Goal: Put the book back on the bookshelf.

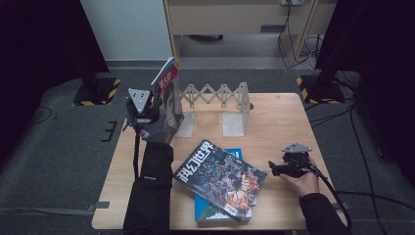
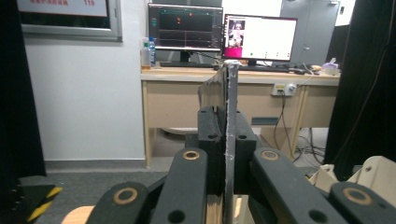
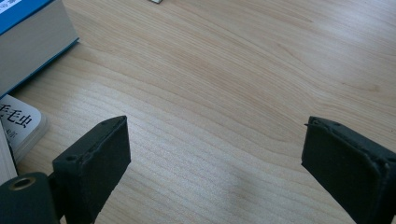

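A: Left gripper view: the left gripper [image 2: 230, 154] is clamped on a thin book [image 2: 230, 107], held upright just at the left end of the expanding rack [image 1: 215, 95].

B: So one book is nearly shelved?

A: I'd judge so. The right gripper [image 3: 215, 154] rests wide open over the table [image 3: 243, 70]; the stacked books [image 1: 220, 181] still lie flat, waiting.

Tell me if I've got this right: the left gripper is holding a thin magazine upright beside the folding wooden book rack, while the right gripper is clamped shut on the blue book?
Not quite. The right gripper holds nothing: the right gripper view shows its jaws wide apart over the bare light wooden table, with the blue book off to one side. The rest stands: the left gripper is shut on the thin magazine, upright beside the folding wooden book rack.
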